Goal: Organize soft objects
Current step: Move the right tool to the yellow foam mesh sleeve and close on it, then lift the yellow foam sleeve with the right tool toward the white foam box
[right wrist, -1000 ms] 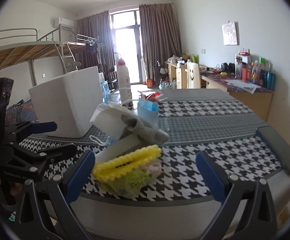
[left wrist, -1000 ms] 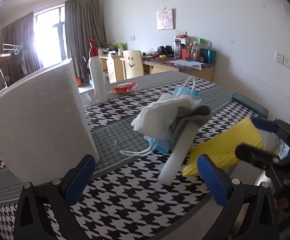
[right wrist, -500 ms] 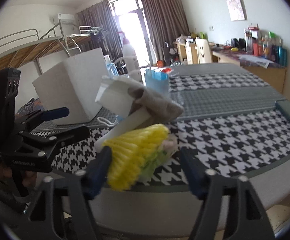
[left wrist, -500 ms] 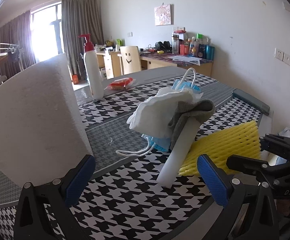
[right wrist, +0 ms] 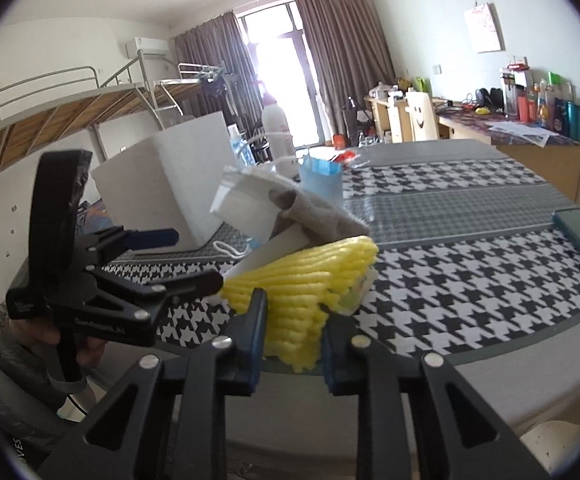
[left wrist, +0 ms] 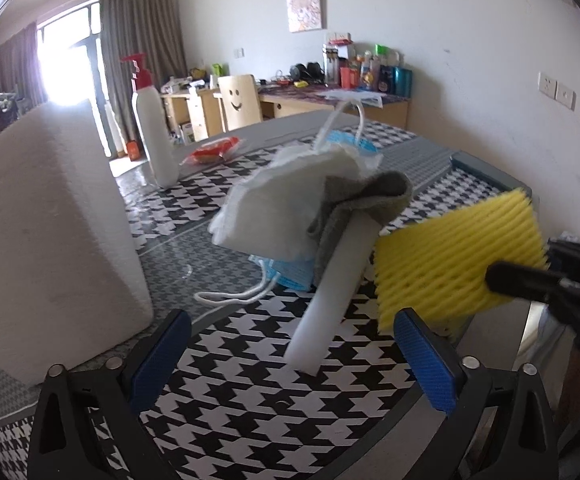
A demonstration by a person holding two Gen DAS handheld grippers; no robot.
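Now, yellow foam net (right wrist: 309, 280) lifted, ridges level, right tongs (right wrist: 291, 334) closing.

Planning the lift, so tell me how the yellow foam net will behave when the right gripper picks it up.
The yellow foam net probably squashes easily: the right gripper is closing on its near edge, which looks pinched. It likely weighs very little, being open ribbed mesh. It may flop or spring back once lifted, and could nudge the white foam tube beside it.
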